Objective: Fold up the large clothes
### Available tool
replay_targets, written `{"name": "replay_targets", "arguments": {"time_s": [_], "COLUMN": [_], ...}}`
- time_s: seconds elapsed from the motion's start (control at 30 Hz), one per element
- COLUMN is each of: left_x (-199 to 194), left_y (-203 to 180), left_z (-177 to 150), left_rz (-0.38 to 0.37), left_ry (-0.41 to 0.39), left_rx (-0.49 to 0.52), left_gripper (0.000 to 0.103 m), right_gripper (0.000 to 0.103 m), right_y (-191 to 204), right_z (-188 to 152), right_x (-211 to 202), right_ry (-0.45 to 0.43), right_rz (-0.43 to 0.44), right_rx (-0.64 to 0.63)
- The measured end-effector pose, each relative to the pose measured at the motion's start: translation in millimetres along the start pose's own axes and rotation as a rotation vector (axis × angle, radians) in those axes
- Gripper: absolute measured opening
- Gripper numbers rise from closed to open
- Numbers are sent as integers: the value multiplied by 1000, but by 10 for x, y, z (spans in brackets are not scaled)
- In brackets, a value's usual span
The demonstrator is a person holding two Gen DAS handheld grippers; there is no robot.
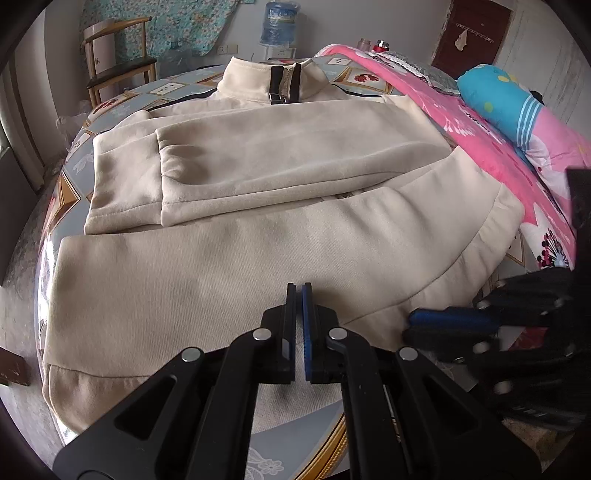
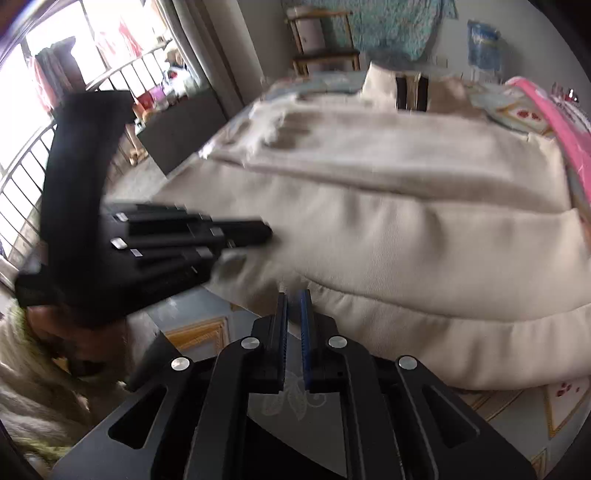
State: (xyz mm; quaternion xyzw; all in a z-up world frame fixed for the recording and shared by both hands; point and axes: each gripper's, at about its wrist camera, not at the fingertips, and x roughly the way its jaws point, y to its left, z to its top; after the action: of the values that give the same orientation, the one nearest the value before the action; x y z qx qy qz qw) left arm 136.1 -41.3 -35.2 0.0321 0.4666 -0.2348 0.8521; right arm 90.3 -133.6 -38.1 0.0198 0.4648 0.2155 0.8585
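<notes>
A cream zip-up jacket (image 1: pixel 258 173) lies on the patterned table (image 1: pixel 74 173), collar and zipper (image 1: pixel 284 86) at the far side, both sleeves folded across the chest. My left gripper (image 1: pixel 299 291) is shut and empty, hovering over the jacket's near hem. My right gripper (image 2: pixel 294 297) is nearly shut with a thin gap, empty, just off the hem edge of the jacket (image 2: pixel 406 229). The right gripper also shows in the left wrist view (image 1: pixel 417 326), low at the hem's right corner. The left gripper shows blurred in the right wrist view (image 2: pixel 258 230).
A pink quilt (image 1: pixel 491 147) with a blue pillow (image 1: pixel 506 99) lies at the table's right. A wooden chair (image 1: pixel 110 66) and a water bottle (image 1: pixel 279 24) stand behind. The table's edge (image 2: pixel 207 325) runs under the right gripper. A window railing (image 2: pixel 29 173) is at left.
</notes>
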Motion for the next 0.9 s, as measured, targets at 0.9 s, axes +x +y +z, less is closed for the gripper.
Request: {"name": "replay_targets", "arguments": {"time_s": [0.9], "left_x": [-372], "left_y": [626], "left_z": [-416], "left_rz": [-48], "left_ry": [15], "left_rx": [-218], "left_gripper": [2], "right_gripper": [40], "right_y": [-1133], "right_z": [-370], "right_x": [-513], "right_ry": [-115], "right_rz": [-328], "right_rx": [373]}}
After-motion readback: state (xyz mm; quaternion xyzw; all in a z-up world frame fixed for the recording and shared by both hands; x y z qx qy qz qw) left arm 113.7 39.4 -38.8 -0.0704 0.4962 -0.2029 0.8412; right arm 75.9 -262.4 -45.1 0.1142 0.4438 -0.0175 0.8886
